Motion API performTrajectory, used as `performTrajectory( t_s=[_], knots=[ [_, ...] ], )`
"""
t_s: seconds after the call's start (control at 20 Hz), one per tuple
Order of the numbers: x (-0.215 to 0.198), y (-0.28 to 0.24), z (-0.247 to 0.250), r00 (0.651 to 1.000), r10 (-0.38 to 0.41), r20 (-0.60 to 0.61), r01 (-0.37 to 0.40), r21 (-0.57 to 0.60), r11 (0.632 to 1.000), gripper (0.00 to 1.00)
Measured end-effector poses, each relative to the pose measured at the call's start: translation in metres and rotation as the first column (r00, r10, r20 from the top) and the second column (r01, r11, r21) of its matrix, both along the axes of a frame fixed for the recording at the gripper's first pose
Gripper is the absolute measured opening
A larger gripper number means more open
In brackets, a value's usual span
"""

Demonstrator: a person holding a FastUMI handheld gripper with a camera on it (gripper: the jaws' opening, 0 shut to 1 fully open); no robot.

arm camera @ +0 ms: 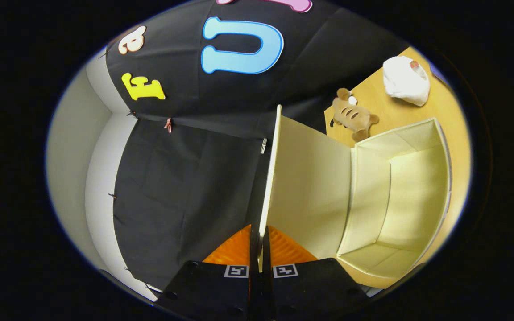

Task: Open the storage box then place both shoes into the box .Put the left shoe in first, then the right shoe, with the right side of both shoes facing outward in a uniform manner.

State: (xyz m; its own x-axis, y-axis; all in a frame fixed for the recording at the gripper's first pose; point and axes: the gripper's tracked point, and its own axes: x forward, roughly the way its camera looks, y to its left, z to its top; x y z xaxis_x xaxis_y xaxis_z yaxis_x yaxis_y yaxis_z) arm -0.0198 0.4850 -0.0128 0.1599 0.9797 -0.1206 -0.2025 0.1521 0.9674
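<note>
The cream storage box (411, 196) stands on the wooden table with its inside bare. Its lid (306, 187) is swung wide and stands edge-on to me, hinged to the box along the far side. My gripper (260, 243) is shut on the lid's free edge, one finger on each face of the thin panel. The whole scene appears rolled on its side, with the box to the right of my fingers.
A brown plush toy (354, 117) lies on the wooden table (455, 116) just beyond the box. A white crumpled bundle (406, 80) sits farther off on the same table. A pale wall (101, 178) borders the black cloth on the left.
</note>
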Motion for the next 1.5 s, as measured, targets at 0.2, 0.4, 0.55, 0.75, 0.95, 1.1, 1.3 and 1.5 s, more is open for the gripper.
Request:
performTrajectory(
  t_s=[0.2, 0.4, 0.55, 0.75, 0.95, 1.1, 1.3, 1.5],
  knots=[
    [-0.005, 0.051, -0.004, 1.0, -0.016, -0.017, 0.015, -0.045, 0.999, 0.05],
    [-0.012, 0.1, -0.022, 0.999, -0.027, -0.027, 0.024, -0.097, 0.995, 0.05],
    [-0.014, 0.132, -0.041, 0.998, -0.041, -0.048, 0.035, -0.128, 0.991, 0.05],
    [-0.019, 0.169, -0.072, 0.998, -0.048, -0.049, 0.039, -0.17, 0.985, 0.06],
    [-0.022, 0.187, -0.109, 0.999, -0.041, -0.005, 0.038, -0.25, 0.968, 0.06],
    [-0.015, 0.19, -0.137, 0.998, -0.048, 0.051, 0.062, -0.326, 0.943, 0.2],
    [-0.019, 0.177, -0.143, 0.995, -0.018, 0.102, 0.054, -0.368, 0.928, 0.7],
    [-0.013, 0.134, -0.131, 0.97, -0.025, 0.244, 0.124, -0.397, 0.91, 0.98]
  ],
)
